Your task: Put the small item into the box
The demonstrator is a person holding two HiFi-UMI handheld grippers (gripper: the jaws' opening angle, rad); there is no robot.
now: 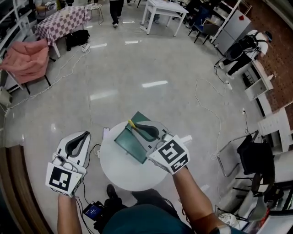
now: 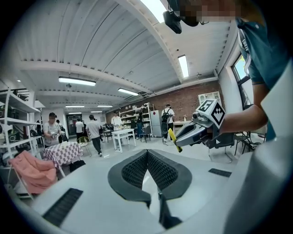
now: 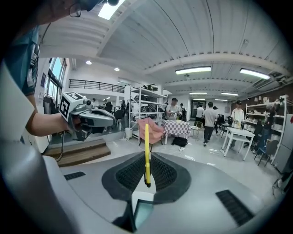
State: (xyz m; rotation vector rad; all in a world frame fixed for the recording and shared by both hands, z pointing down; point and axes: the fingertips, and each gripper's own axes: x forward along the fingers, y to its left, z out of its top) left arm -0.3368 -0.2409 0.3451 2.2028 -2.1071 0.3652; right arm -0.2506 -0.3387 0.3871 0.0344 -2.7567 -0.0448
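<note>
A thin yellow stick-like item (image 3: 146,148) stands upright between the pads of my right gripper (image 3: 147,170), which is shut on it. In the head view the right gripper (image 1: 139,130) hangs over a dark green open box (image 1: 130,142) on a small round white table (image 1: 116,171), and the yellow item (image 1: 132,124) pokes out past the jaws above the box's far edge. My left gripper (image 1: 77,142) is held left of the table, shut with nothing between its pads (image 2: 147,170). From the left gripper view the yellow item (image 2: 174,140) shows in the right gripper.
Cables trail over the glossy floor (image 1: 137,73). A pink-draped chair (image 1: 26,59) and a checkered-cloth table (image 1: 62,20) stand far left, a white table (image 1: 162,11) at the back, shelving and a black chair (image 1: 252,155) to the right. A dark bag (image 1: 96,211) lies near my feet.
</note>
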